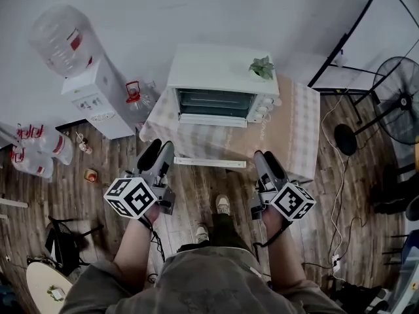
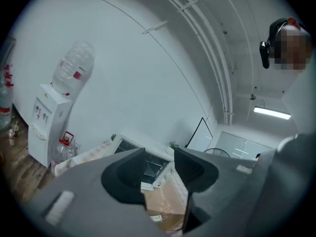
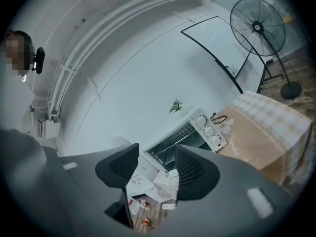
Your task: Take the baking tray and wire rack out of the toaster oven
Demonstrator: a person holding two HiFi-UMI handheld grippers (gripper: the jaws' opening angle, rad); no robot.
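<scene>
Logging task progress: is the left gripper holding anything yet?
No: in the left gripper view the left gripper has its jaws apart, nothing between them; the toaster oven shows far off through the gap.

Toaster oven [image 1: 221,87] interior too dim, too small to tell contents; fan [image 1: 399,100] cut by right edge.

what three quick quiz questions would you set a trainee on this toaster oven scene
1. What sits on top of the toaster oven? A mug; B small plant; C book.
2. True or false: the right hand-held gripper touches the toaster oven.
3. Fill in: the left hand-held gripper's jaws stand ___.
Key: 1 B; 2 false, it is apart from the oven; 3 apart, with nothing between them.
</scene>
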